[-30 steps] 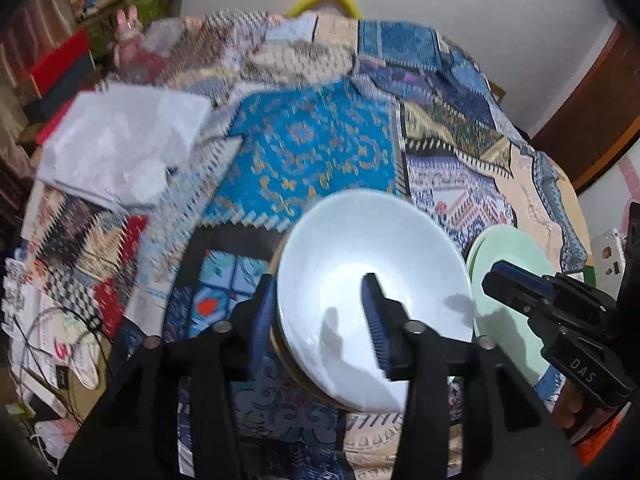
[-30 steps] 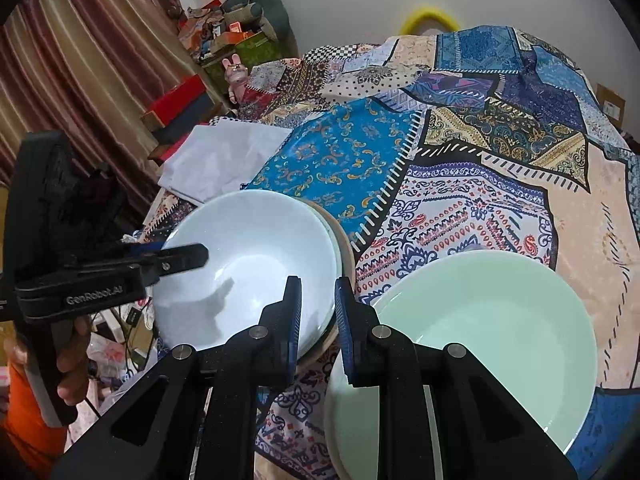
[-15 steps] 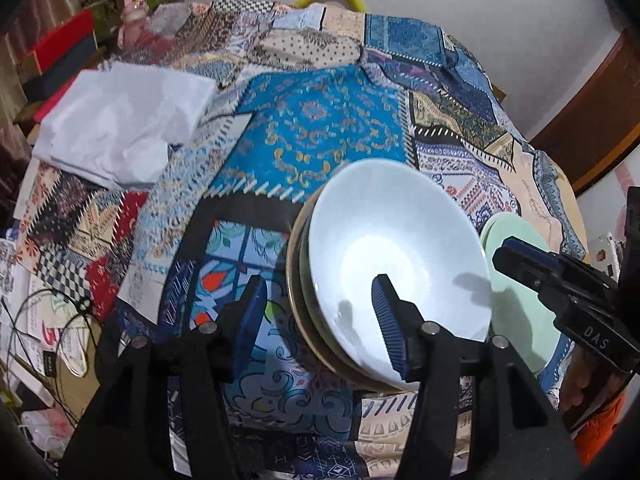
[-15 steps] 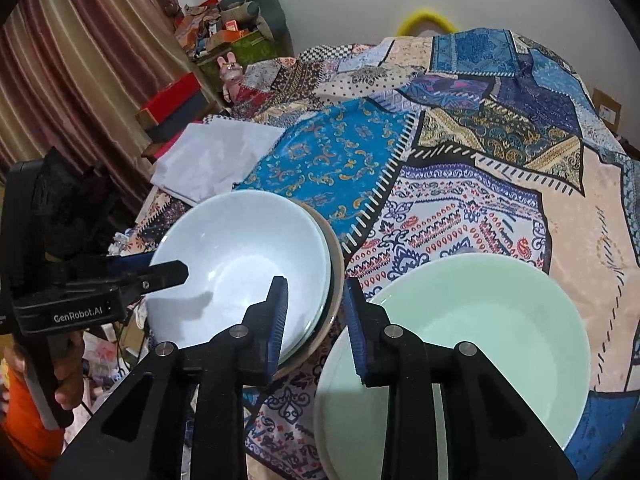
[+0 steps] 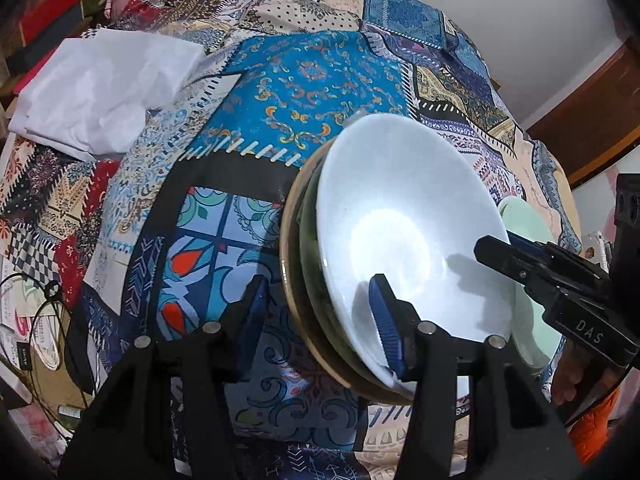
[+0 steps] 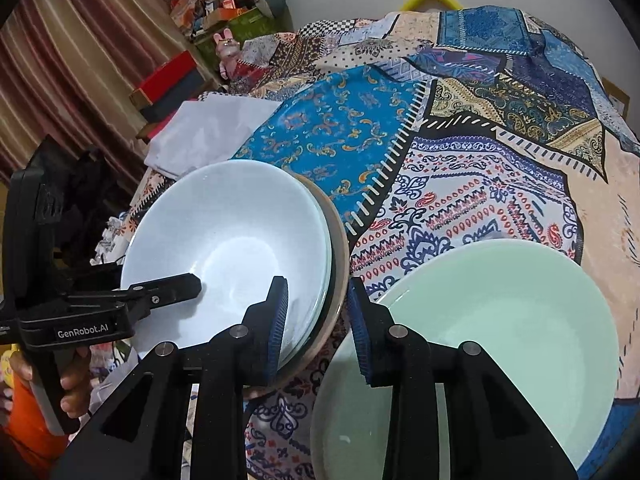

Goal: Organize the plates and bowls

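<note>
A pale blue bowl (image 5: 404, 232) lies on top of a stack with a dark green dish and a tan plate (image 5: 289, 248) under it. My left gripper (image 5: 320, 324) is open, its jaws astride the stack's near rim. The stack also shows in the right wrist view (image 6: 228, 240). My right gripper (image 6: 318, 316) is open, its left finger over the stack's right rim, its right finger at the edge of a mint green plate (image 6: 500, 320). The mint plate shows behind the bowl in the left wrist view (image 5: 528, 224).
A patchwork cloth (image 5: 312, 76) covers the table. A folded white cloth (image 5: 100, 88) lies at the far left. Red boxes (image 6: 168, 84) and clutter stand beyond the table's left edge. Cables and papers (image 5: 36, 320) lie below the left edge.
My left gripper has shifted left, so the stack now sits right of its middle. My right gripper has opened wider and now spans the stack's right rim.
</note>
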A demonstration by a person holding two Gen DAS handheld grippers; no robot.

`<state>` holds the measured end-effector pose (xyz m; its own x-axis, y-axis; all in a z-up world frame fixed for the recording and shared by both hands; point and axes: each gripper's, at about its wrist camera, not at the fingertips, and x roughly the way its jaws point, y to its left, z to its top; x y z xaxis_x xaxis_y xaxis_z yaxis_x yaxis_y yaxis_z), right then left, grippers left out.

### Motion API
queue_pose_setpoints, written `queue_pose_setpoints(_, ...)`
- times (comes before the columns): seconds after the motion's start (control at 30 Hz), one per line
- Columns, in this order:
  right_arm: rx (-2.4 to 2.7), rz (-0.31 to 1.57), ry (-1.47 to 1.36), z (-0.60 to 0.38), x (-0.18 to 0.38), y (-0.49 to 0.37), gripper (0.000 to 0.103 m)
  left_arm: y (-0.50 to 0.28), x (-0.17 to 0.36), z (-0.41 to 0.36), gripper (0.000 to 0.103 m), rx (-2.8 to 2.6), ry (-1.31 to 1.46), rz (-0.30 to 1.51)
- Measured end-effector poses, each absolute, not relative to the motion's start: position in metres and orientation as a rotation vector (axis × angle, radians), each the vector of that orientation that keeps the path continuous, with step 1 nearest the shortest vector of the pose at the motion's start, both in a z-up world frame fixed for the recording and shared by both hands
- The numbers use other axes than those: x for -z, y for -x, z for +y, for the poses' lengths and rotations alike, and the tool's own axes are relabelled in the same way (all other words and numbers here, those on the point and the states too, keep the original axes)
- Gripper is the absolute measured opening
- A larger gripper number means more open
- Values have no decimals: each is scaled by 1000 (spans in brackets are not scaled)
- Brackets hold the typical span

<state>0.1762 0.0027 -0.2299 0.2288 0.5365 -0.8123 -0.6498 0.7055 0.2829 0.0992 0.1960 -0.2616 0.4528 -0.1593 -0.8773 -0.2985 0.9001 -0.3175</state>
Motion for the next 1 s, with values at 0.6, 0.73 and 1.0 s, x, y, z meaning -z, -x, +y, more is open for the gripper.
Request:
queue_pose_setpoints(0.6, -810, 1074, 138, 13, 240, -176, 31, -104, 260, 186, 45, -90, 457, 1092)
queue_pose_setpoints(0.73, -808, 1077, 123, 11, 239, -176, 30, -103, 259, 184, 45, -103, 451, 1092)
queue_pose_setpoints(1.0, -810, 1086, 97, 8, 238, -176, 30, -101, 255, 180, 45, -111, 442, 1099)
